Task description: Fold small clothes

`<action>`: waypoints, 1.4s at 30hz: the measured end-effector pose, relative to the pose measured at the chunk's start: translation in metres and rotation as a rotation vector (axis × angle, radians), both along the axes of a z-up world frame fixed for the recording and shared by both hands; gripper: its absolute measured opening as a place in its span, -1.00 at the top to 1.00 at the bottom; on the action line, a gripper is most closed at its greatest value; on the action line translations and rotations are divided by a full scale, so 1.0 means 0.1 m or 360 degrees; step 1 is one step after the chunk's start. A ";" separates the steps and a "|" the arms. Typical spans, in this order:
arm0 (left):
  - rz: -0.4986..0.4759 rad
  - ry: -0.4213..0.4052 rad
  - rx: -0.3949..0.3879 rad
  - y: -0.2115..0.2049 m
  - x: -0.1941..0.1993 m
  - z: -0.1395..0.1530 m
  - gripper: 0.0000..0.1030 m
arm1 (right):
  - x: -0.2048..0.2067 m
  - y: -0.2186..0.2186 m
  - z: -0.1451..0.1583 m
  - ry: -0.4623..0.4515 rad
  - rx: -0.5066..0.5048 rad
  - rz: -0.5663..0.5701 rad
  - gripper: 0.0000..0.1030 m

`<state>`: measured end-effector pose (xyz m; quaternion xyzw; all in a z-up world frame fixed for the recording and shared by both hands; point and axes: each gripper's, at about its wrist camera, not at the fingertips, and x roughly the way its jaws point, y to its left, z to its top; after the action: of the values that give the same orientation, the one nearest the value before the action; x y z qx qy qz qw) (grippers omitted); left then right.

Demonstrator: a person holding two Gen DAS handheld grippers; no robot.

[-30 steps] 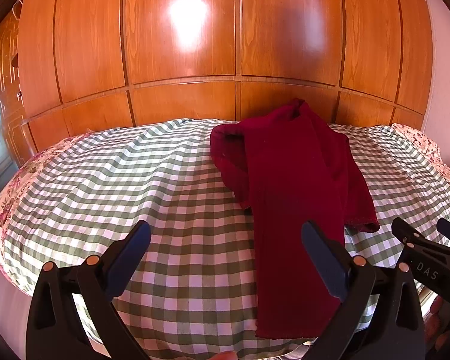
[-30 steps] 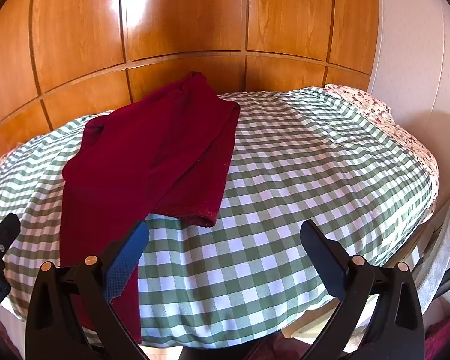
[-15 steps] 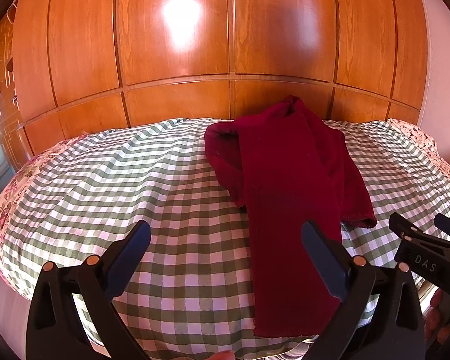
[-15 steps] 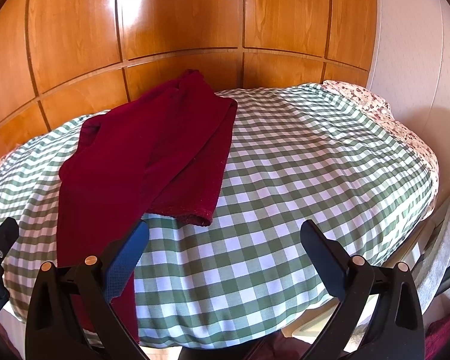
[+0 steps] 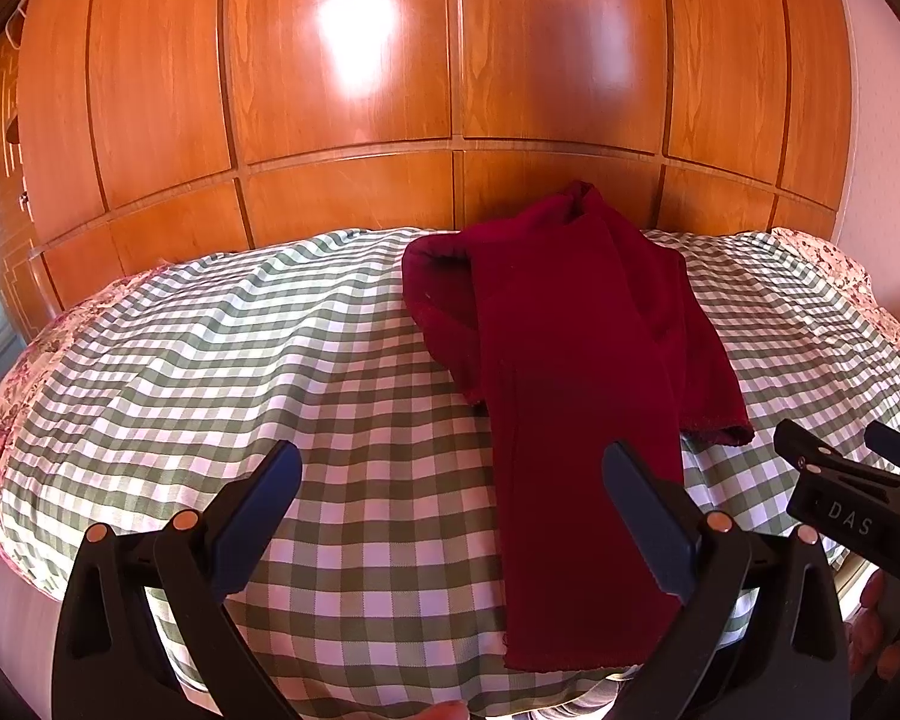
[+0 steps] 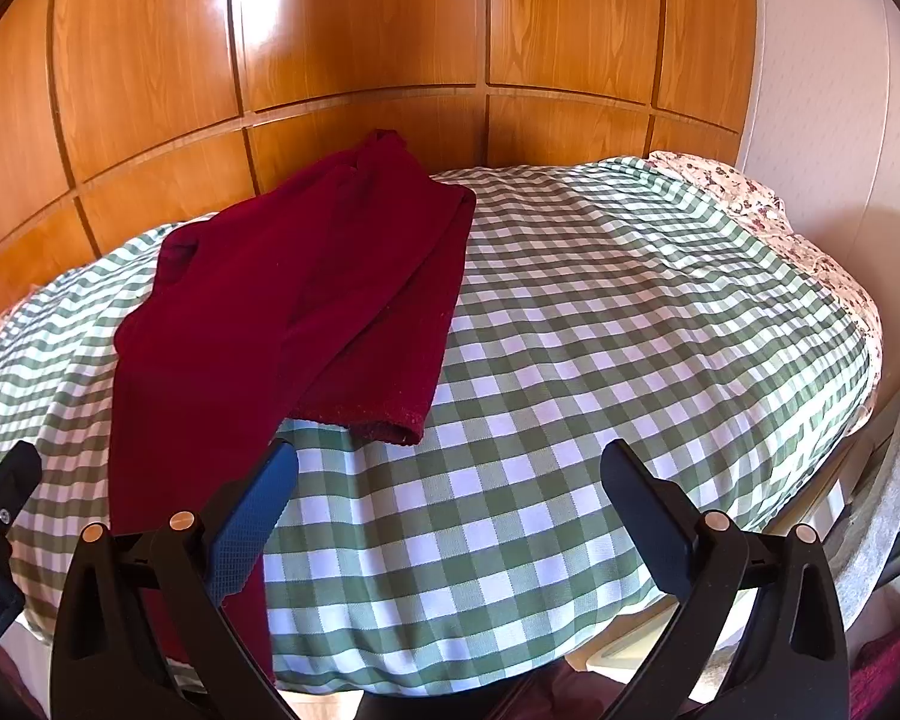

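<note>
both the left hand-held gripper (image 5: 450,498) and the right hand-held gripper (image 6: 447,495) hang wide open over the near edge of the bed (image 6: 630,330), holding nothing, so a grab at the dark red garment (image 5: 570,372) could pinch the checked cover along with it, or catch only one layer and undo the fold. it lies on the bed as a long strip (sleeves tucked in), its long axis running from the near edge, where the hem sits, away toward the wooden wardrobe (image 5: 450,60)

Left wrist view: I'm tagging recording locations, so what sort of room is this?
Probably a bedroom: a bed with a green checked cover, a floral sheet at its edge, and a wooden panelled wardrobe behind. A dark red garment lies on the bed.
</note>
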<state>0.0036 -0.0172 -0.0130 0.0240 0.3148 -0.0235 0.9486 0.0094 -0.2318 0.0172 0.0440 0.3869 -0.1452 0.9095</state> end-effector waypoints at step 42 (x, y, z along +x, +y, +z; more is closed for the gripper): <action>-0.0447 0.0030 -0.0486 0.61 0.56 0.52 0.95 | 0.62 -0.25 -0.04 0.0086 0.0386 0.0306 -0.20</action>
<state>0.0597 0.0440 0.0388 -0.0767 0.3098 -0.2033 0.9256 0.0711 -0.2563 0.0133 0.1122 0.4285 -0.0108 0.8965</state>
